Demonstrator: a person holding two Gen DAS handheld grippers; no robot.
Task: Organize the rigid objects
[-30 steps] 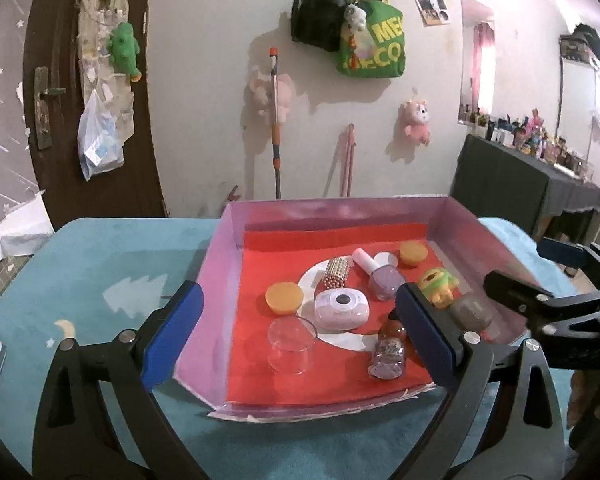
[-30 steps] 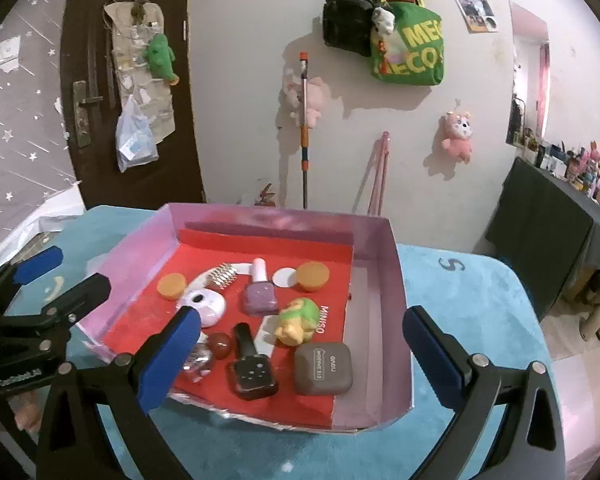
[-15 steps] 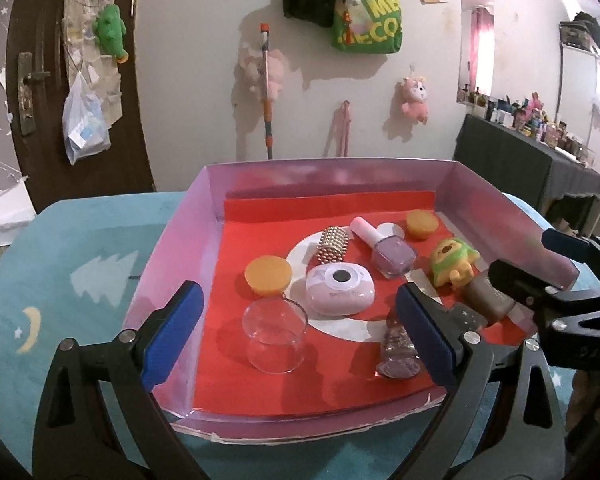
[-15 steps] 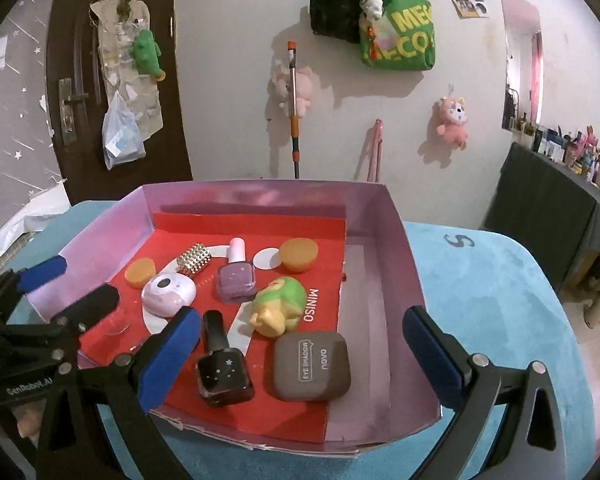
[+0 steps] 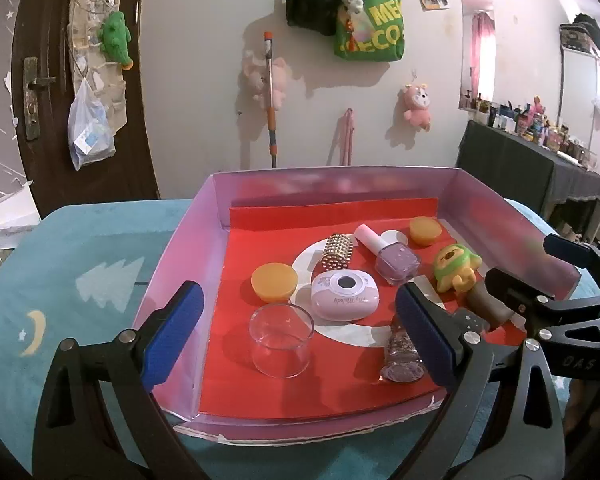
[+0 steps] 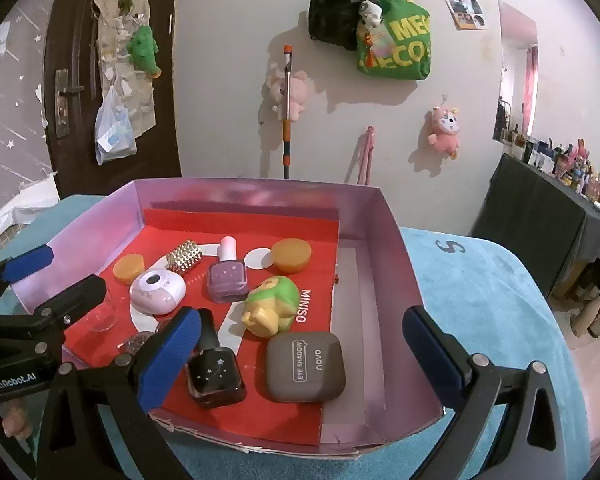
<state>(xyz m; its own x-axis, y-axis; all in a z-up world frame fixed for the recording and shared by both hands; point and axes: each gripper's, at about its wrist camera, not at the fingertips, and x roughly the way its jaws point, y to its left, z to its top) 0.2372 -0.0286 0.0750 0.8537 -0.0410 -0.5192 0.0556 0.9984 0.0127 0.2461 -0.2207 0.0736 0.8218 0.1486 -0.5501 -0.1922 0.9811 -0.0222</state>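
Both the left gripper (image 5: 298, 334) and the right gripper (image 6: 300, 344) hung spread wide and empty above the tray (image 6: 396, 280) of small cosmetics.

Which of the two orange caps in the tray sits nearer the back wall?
The orange cap right of the lilac polish bottle; the other cap lies further forward, on the left.
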